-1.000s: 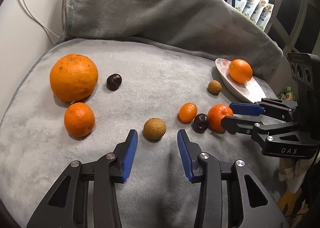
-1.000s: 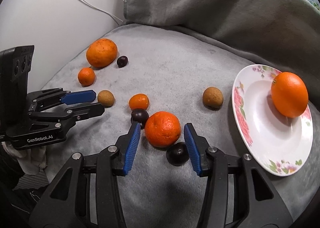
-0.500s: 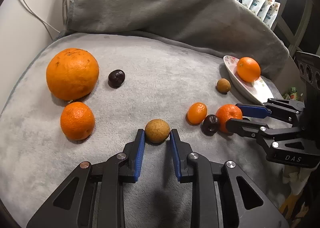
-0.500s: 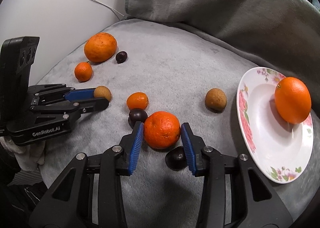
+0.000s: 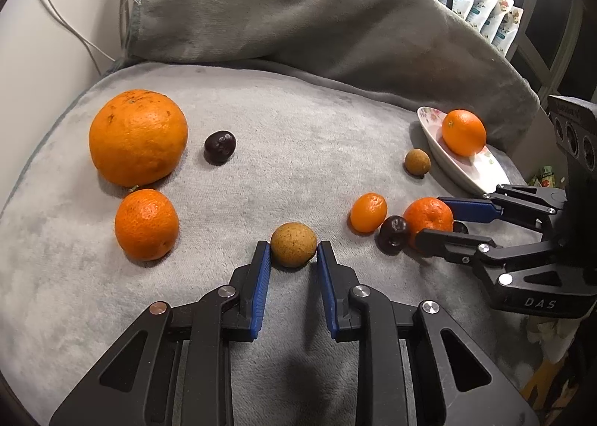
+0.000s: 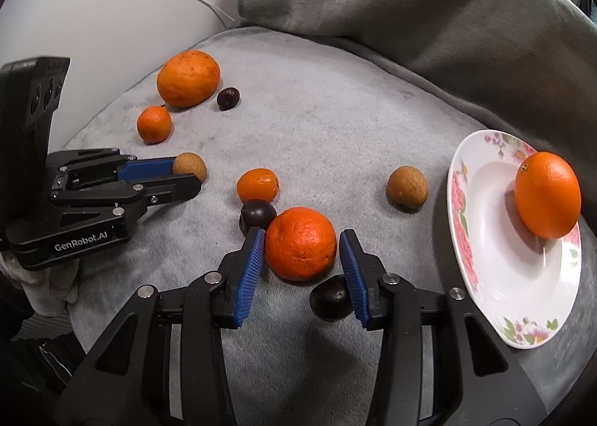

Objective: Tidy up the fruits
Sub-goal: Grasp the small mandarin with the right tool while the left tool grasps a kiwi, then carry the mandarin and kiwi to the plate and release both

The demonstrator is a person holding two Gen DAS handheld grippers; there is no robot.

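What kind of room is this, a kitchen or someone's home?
Probably a home corner, not a kitchen: fruit lies on a soft grey blanket over a cushioned seat, beside a flowered plate, with snack packets by a dark window.

Home setting, grey plush blanket [image 5: 298, 127] over cushions, floral plate [image 6: 485, 276], stacked snack pouches [image 5: 481, 8]

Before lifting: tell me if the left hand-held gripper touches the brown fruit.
Touching. The left wrist view shows the left hand-held gripper with both blue pads pressed against the brown fruit.
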